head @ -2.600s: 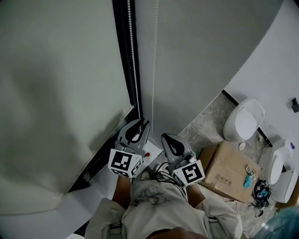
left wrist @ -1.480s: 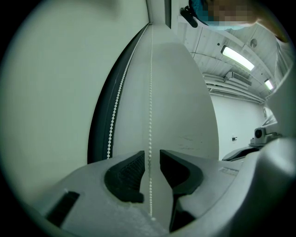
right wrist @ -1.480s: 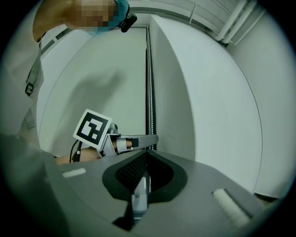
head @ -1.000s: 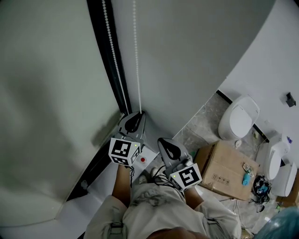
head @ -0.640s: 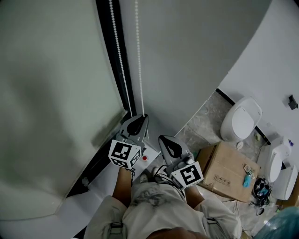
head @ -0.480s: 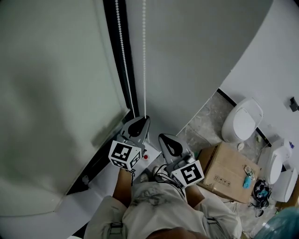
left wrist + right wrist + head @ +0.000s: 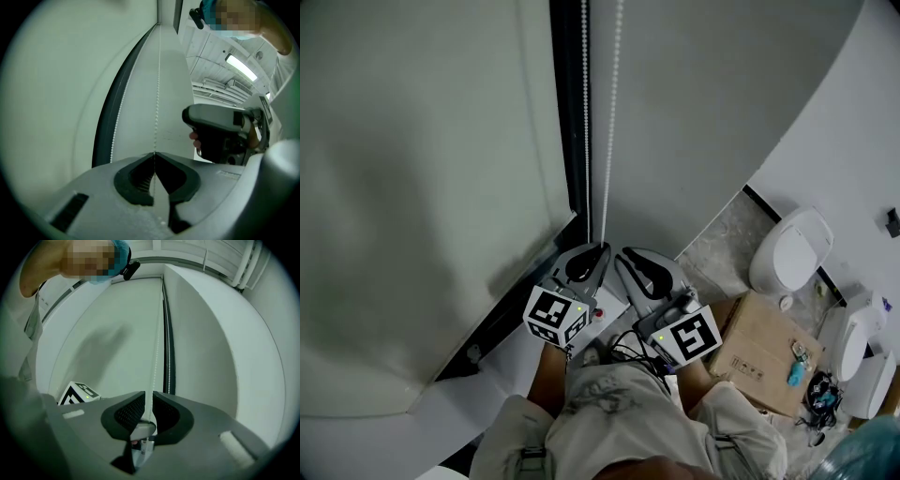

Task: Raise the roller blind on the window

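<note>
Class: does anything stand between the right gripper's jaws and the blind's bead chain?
Nothing visible does. The bead chain runs straight through the gap between the right gripper's jaws, which have just been opening around it.

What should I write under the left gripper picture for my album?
Left gripper pinching one strand of the bead chain, right beside the dark frame.

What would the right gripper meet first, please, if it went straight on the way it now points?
The bead chain: the jaws of the right gripper, which have just been opening, stand apart with a strand between them. Beyond it, probably the pale surface beside the dark frame, though depth is unclear.
</note>
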`<state>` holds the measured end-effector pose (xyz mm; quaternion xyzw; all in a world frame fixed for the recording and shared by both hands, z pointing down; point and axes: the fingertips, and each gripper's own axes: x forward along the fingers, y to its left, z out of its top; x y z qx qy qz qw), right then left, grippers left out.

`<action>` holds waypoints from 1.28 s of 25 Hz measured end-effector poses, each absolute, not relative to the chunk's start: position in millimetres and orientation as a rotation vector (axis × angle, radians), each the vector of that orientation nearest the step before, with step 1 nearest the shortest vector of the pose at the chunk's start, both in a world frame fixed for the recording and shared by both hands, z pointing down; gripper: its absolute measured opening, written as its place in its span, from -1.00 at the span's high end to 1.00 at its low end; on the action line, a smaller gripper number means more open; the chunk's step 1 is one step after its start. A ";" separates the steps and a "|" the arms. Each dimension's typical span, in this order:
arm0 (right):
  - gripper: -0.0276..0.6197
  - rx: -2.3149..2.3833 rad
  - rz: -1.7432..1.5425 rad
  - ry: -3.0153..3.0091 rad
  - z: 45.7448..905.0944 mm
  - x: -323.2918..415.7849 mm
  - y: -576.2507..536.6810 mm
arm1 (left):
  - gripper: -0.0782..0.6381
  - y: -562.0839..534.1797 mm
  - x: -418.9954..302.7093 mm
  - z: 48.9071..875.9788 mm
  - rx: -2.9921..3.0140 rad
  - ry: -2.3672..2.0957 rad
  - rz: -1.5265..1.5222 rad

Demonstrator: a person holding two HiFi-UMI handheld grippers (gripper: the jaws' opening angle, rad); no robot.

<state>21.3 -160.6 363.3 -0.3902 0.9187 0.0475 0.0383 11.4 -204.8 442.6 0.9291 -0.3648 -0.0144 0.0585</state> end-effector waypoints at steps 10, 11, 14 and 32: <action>0.60 -1.064 0.207 2.846 311.1 -0.8 -169.5 | 0.75 -188.8 5.4 442.4 2.808 -1.071 -0.054; 0.60 -1.057 0.209 2.843 306.7 -1.7 -170.6 | 0.75 -187.7 5.3 442.0 2.810 -1.070 -0.053; 0.59 -1.043 0.216 2.847 297.4 -6.3 -174.7 | 0.75 -185.1 3.8 442.3 2.816 -1.068 -0.050; 0.88 -1.044 0.208 2.825 279.0 -17.5 -179.3 | 0.75 -172.3 -1.7 444.2 2.803 -1.051 -0.077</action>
